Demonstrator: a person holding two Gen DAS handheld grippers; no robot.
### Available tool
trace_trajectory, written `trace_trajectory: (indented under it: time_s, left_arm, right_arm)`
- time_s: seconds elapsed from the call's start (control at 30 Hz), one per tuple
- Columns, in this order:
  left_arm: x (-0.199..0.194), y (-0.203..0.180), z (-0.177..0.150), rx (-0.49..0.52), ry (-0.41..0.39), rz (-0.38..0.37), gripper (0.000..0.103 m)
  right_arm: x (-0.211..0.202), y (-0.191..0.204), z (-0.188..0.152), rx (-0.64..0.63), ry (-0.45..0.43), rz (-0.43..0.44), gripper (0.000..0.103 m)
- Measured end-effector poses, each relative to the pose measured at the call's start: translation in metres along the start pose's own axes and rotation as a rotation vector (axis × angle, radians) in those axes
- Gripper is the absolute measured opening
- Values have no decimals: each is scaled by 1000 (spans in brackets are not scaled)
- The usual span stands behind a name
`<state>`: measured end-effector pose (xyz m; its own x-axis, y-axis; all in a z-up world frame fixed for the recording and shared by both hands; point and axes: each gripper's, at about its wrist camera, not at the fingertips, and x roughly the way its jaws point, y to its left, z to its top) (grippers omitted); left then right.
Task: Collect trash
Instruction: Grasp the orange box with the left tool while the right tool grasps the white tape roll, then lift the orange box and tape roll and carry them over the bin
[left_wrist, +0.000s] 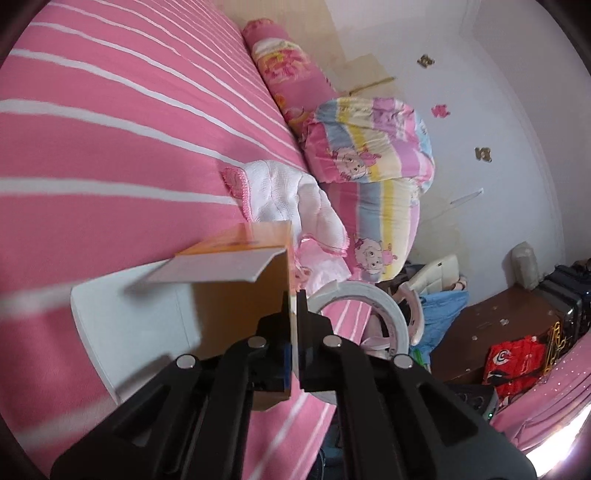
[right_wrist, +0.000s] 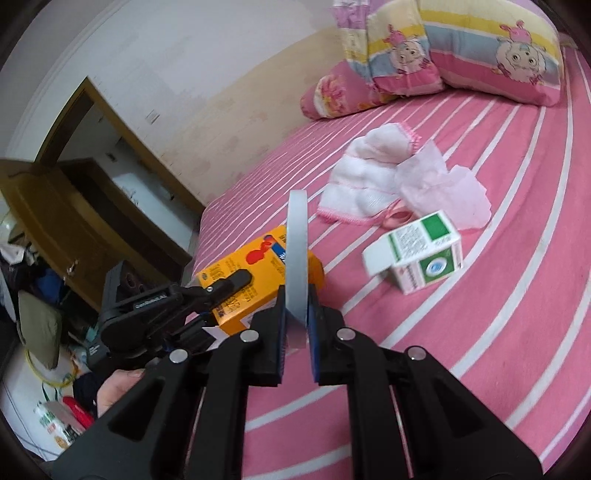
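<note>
My left gripper (left_wrist: 294, 295) is shut on the wall of an open orange carton (left_wrist: 240, 269), held above the pink striped bed (left_wrist: 110, 147). The carton also shows in the right wrist view (right_wrist: 255, 280), with the left gripper (right_wrist: 236, 282) clamped on it. My right gripper (right_wrist: 296, 295) is shut on a white tape roll (right_wrist: 297, 251), held on edge; the roll also shows in the left wrist view (left_wrist: 373, 306). A small green and white box (right_wrist: 421, 254) with an open flap lies on the bed. Crumpled pink tissue (right_wrist: 443, 192) lies beyond it.
A white cloth with pink trim (right_wrist: 365, 181) lies beside the tissue. Cartoon pillows (right_wrist: 461, 55) sit at the head of the bed. A wooden door (right_wrist: 55, 206) and floor clutter are off the left side. A dark wooden cabinet (left_wrist: 491, 325) stands past the bed.
</note>
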<state>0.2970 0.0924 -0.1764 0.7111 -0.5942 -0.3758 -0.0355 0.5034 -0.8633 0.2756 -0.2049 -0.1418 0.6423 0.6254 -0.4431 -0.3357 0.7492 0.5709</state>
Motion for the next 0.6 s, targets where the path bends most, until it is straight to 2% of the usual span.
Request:
trace_trajectory:
  time_s: [0.23,0.47,0.6]
  left_arm:
    - [-57,-2,-39,-25,-44,40,2]
    - [-97,-29,-78,-11,-58,8,2]
    - [-110,-57,-103,28,-41,-21,2]
  right_arm:
    - [-35,32,-34,-47,3,-8,11]
    - [-87,51,-61,-26,-24,-7,11]
    - [-122,56,-68,-13,-51,-14,11]
